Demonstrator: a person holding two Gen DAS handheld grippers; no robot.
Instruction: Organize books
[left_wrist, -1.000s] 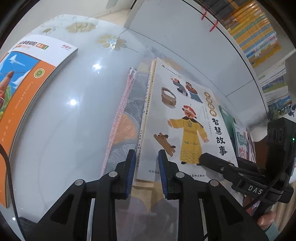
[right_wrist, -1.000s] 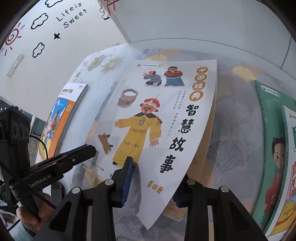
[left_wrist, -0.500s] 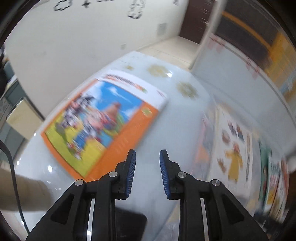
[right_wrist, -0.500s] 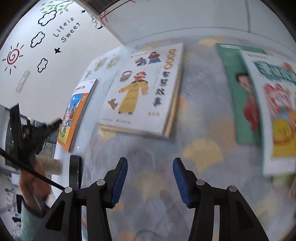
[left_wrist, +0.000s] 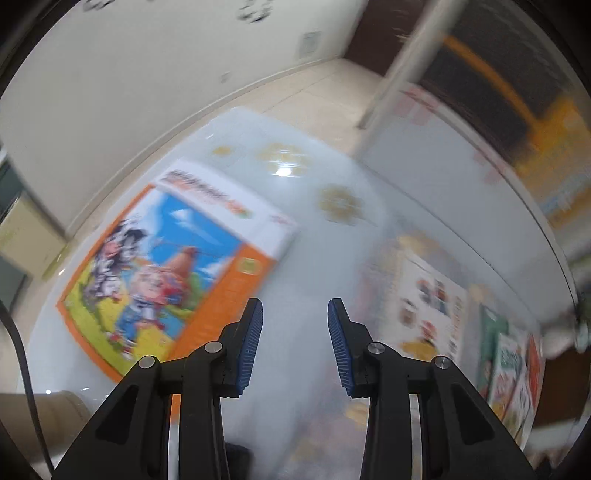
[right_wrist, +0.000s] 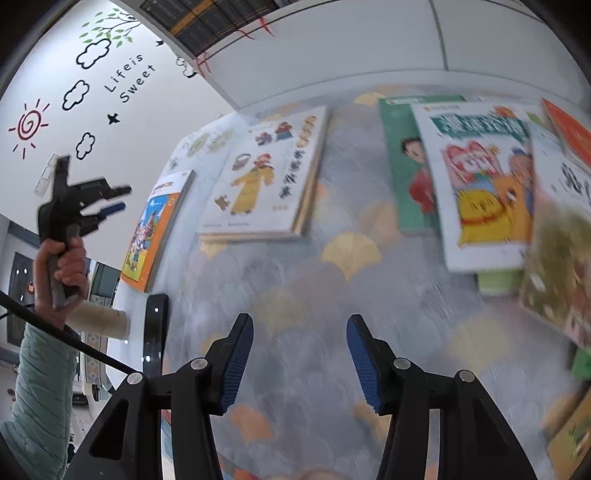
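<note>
Right, calling it across the table from left to right.

Far left: the orange-bordered book (left_wrist: 162, 273) lies flat on the glossy table (left_wrist: 306, 258), alone, well apart from the other books.
Left gripper (left_wrist: 294, 343): I hold it up off the table, jaws part-open and just been opening, nothing between the pads; in the right wrist view it hangs in the air beside the wall, gripped in the hand (right_wrist: 62, 258).
Key relation: the orange-bordered book sits ahead and left of my left jaws, long axis running diagonally from near-left to far-right; I judge the left hand clearly the nearer one.
Centre: the yellow-robed figure book (right_wrist: 266, 177) rests on top of a small stack, squared up, on the patterned cloth (right_wrist: 332, 295).
Right gripper (right_wrist: 300, 363): jaws moderately apart, they have been opening, empty, over bare cloth.
Right side: the green book (right_wrist: 402, 166) and the white cartoon book (right_wrist: 480, 177) overlap in a loose, untidy heap, ahead and right of the right jaws.
</note>
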